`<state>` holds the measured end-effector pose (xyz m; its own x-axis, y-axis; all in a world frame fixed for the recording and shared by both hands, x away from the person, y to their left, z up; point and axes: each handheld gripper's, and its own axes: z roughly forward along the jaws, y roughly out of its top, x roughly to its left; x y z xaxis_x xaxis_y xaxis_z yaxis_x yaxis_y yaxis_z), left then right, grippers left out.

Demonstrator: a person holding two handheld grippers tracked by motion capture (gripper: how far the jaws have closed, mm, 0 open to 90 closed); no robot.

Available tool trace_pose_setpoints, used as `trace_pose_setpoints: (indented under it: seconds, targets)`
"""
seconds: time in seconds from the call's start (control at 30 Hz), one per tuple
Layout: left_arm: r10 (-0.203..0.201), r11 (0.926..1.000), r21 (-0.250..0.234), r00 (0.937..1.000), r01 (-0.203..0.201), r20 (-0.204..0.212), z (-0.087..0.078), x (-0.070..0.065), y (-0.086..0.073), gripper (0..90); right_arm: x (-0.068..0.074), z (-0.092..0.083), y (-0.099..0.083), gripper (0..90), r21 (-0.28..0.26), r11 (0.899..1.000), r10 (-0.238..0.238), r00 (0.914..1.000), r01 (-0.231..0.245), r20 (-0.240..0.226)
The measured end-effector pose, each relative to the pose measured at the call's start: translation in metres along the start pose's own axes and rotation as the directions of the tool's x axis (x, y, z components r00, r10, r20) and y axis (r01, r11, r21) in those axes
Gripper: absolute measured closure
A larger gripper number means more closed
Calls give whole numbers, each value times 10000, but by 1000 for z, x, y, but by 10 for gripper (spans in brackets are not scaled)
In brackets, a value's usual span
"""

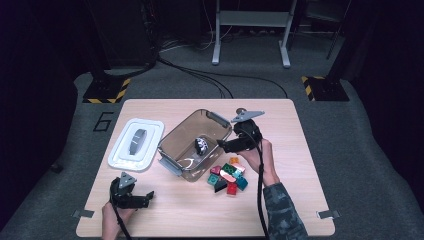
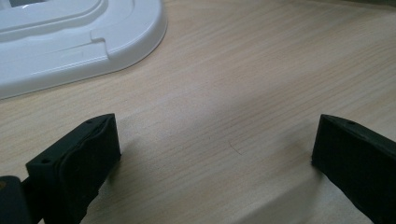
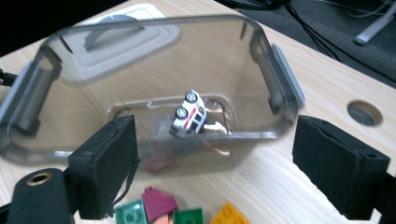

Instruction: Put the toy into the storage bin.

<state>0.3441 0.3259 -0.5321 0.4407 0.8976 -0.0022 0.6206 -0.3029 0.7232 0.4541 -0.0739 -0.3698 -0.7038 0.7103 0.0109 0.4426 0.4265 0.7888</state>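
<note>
Inside, centre of the high view: small white toy car, glossy, tipped on its side on the floor of a smoky translucent plastic bin with grey latches. Seen closer in the right gripper view: wheels turned upward, red stripe. Right gripper just past the bin's right rim, matte black jaws wide apart, holding nothing. Lower right of the bin: studded toy bricks. Left of it: white moulded lid. Left gripper low left, agape over pale woodgrain table.
</note>
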Motion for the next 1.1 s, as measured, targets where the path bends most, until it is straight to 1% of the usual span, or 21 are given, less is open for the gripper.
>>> trace_pose_setpoints:
  seconds: [0.1,0.2,0.27,0.33,0.4,0.5,0.53,0.63,0.7,0.77,0.8,0.87,0.9,0.93,0.97,1.0,1.03,1.07,1.1]
  targets:
    - [0,10000,-1,10000,0,-1,0,0,0,7,-1,-5,-10,114,63,10000,57,9998,-58,179]
    - [38,10000,30,10000,-38,5,0,0,0,7,-3,-8,-21,97,97,9996,268,9993,-271,270]
    - [23,10000,19,10000,-23,4,0,0,0,7,-4,-9,-27,92,77,9993,356,9990,-358,288]
    - [2,10000,2,10000,-2,-1,0,0,0,7,-5,-11,-34,85,116,9988,471,9980,-476,412]
    - [21,10000,20,10000,-21,5,0,0,0,7,-6,-12,-39,77,122,9987,492,9977,-498,459]
    - [0,10000,2,10000,0,0,0,0,0,7,-6,-13,-49,66,199,9974,674,9961,-686,568]
    - [0,10000,0,10000,0,0,0,0,0,7,-7,-13,-53,55,211,9974,674,9958,-688,624]
    - [29,10000,21,10000,-29,6,0,0,0,7,-9,-12,-64,15,350,9948,927,9935,-951,663]
    - [0,10000,1,10000,0,-4,0,0,0,7,-10,-10,-70,0,497,9929,1037,9913,-1079,807]
    - [1,10000,0,10000,-1,-3,0,0,0,7,-12,-7,-78,0,633,9909,1143,9906,-1191,747]
    - [-2,10000,0,10000,2,-3,0,0,0,7,-12,-5,-81,0,731,9904,1116,9904,-1176,811]
    - [-8,10000,1,10000,8,-2,0,0,0,7,-12,-2,-88,4,822,9868,1327,9877,-1395,828]
    - [-82,10000,-13,10000,82,7,0,-1,0,7,-12,0,-92,28,805,9880,1240,9878,-1317,945]
    - [-72,10000,1,10000,72,7,0,-1,0,7,-13,2,-94,57,780,9892,1165,9885,-1242,969]
    - [-57,10000,4,10000,57,13,0,0,0,7,-13,4,-97,106,799,9890,1171,9886,-1248,946]
    - [-78,10000,-9,10000,78,6,0,-1,0,7,-12,6,-100,173,812,9879,1236,9866,-1325,1063]
    - [-78,10000,-14,10000,78,6,0,-1,0,7,-12,9,-102,222,987,9863,1216,9871,-1319,1039]
    - [-77,10000,-14,10000,77,6,0,-1,0,7,-13,12,-105,284,996,9886,1034,9899,-1131,974]
    - [-78,10000,-14,10000,78,7,0,-1,0,7,-13,17,-108,347,1080,9857,1191,9880,-1296,989]
